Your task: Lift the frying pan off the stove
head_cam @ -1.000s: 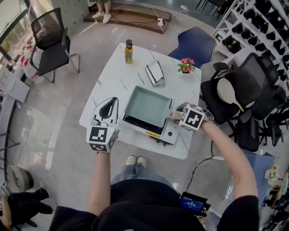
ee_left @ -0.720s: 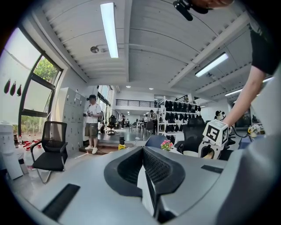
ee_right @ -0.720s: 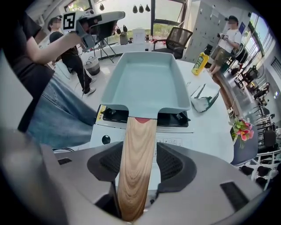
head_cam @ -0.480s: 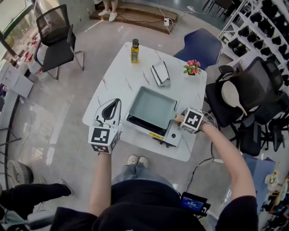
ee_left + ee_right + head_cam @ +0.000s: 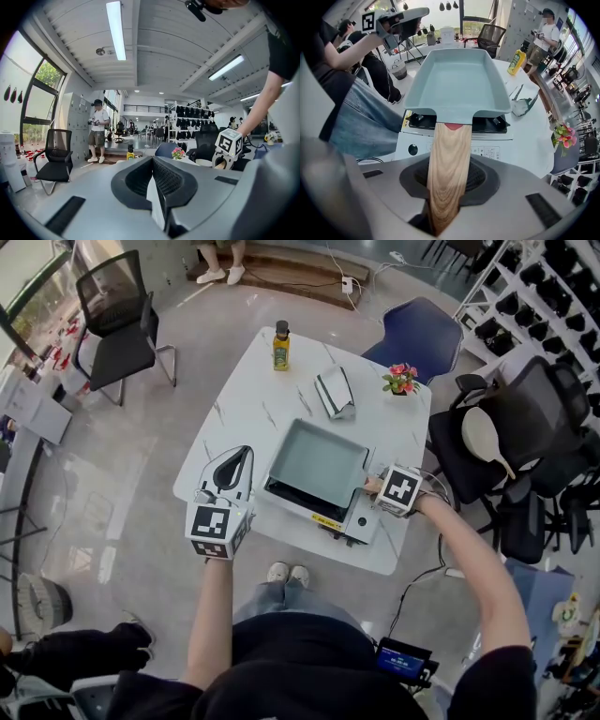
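A pale blue rectangular frying pan (image 5: 317, 463) rests on a white portable stove (image 5: 354, 518) at the table's near edge. Its wooden handle (image 5: 447, 164) runs back between the jaws of my right gripper (image 5: 373, 486), which are closing on it, and the pads hug its sides. In the right gripper view the frying pan (image 5: 457, 79) sits level over the stove's burner (image 5: 487, 125). My left gripper (image 5: 234, 457) hovers over the table's left edge, apart from the stove. It is shut with nothing in it, as the left gripper (image 5: 152, 161) view shows.
On the white table (image 5: 244, 399) stand a yellow bottle (image 5: 280, 345), a folded cloth (image 5: 336, 393) and a small flower pot (image 5: 400, 379). A blue chair (image 5: 412, 329) and a black office chair (image 5: 511, 427) crowd the right side. A person (image 5: 97, 131) stands beyond the table.
The right gripper has slid slightly along the pan's handle toward the stove. The left gripper has barely moved. The pan still sits on the stove.
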### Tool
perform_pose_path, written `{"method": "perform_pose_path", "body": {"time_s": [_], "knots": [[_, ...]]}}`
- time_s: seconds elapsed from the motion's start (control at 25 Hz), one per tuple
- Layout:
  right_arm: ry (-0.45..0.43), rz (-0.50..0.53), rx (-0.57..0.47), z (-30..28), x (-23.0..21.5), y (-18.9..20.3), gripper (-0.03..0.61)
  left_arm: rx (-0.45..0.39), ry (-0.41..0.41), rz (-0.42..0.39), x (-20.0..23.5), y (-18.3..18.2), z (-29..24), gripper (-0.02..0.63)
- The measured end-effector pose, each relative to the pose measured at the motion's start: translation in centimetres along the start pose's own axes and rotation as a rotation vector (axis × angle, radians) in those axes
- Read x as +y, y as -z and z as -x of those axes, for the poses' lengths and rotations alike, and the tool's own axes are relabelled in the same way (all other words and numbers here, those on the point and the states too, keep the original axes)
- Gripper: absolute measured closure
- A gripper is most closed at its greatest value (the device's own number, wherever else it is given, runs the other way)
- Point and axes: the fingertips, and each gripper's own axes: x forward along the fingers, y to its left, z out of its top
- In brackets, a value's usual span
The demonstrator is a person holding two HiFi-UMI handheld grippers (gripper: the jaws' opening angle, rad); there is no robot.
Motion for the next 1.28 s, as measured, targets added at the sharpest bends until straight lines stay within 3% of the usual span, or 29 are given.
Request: {"method": "perform_pose_path", "body": {"time_s": [0.8,0.96,1.28], "knots": [[0.05,-0.025,-0.091,0.6,0.0,0.2,0.486,-0.002,0.001,-0.001,0.0,-0.3,0.2,0.595],[0.051,-0.085,-0.168,1.8,0.2,-0.1,0.486,-0.005,0.007,0.002,-0.1,-0.4,0.1,0.595],[0.144,-0.249,-0.37,6.0,-0.7,-1.8,0.485,-0.02,0.026,-0.001,-0.8,-1.0,-0.2,0.595]]}}
